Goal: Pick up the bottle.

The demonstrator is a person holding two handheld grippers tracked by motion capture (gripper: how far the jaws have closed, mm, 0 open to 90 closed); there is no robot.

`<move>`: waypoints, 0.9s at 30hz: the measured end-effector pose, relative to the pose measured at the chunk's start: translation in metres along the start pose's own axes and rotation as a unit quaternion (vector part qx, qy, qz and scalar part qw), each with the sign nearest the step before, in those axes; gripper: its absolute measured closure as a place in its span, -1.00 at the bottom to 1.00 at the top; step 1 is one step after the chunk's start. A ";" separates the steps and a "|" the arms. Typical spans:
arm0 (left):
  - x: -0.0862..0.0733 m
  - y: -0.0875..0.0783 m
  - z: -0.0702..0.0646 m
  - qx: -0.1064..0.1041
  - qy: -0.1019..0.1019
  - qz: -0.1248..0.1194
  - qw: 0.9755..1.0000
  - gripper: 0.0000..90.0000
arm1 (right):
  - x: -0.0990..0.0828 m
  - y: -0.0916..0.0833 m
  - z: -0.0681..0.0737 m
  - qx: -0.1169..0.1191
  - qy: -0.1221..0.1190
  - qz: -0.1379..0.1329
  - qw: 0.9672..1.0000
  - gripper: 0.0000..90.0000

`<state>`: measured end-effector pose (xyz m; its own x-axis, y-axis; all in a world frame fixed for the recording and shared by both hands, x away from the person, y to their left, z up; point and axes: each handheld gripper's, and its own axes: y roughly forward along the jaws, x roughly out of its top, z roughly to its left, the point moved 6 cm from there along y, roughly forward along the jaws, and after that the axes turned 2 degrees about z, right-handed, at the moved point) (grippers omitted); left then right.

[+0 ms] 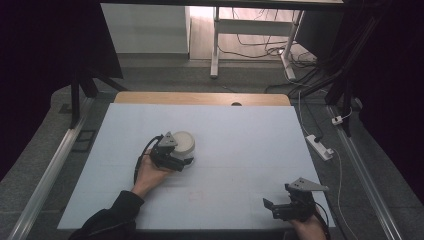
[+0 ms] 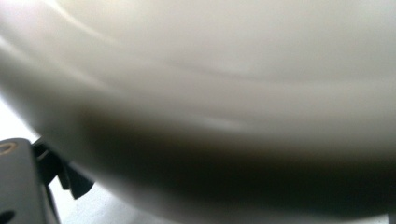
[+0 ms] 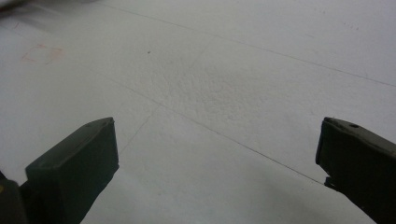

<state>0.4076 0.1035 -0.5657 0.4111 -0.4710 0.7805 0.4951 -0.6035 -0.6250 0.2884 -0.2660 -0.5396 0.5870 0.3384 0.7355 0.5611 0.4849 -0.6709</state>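
White bowl (image 1: 184,144) sits a little left of the middle of the pale table (image 1: 250,130), upright as far as the high view lets me judge, and the left gripper (image 1: 181,162) is pressed up against its near side. In the left gripper view the bowl's curved wall (image 2: 224,93) is so close it blurs, with 1 dark jaw peeking in at the lower left; the other jaw is hidden, so I cannot tell whether the jaws are closed on the wall or merely set against it. The step in hand looks like taking hold of the bowl at its side or rim. To do it well, the jaws should straddle the wall squarely, 1 inside and 1 outside, and close gently before any lift, since a smooth rounded wall may slip or tip if pinched at a slant. Keeping the hand (image 1: 150,172) low and level would help the bowl stay flat.

Well apart, at the table's near right corner, the right gripper (image 1: 280,205) hovers idle, its 2 jaws spread wide over bare surface in the right gripper view, holding nothing.
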 end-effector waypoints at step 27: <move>0.020 -0.022 -0.023 -0.030 0.029 -0.023 0.999 -0.84 | 0.001 -0.002 0.000 0.001 0.004 -0.009 1.000 -1.00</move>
<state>0.3874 0.0922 -0.5363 0.3438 -0.4767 0.8091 0.4649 -0.6622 -0.5877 0.2880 -0.2671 -0.5378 0.5819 0.3236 0.7461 0.5705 0.4914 -0.6581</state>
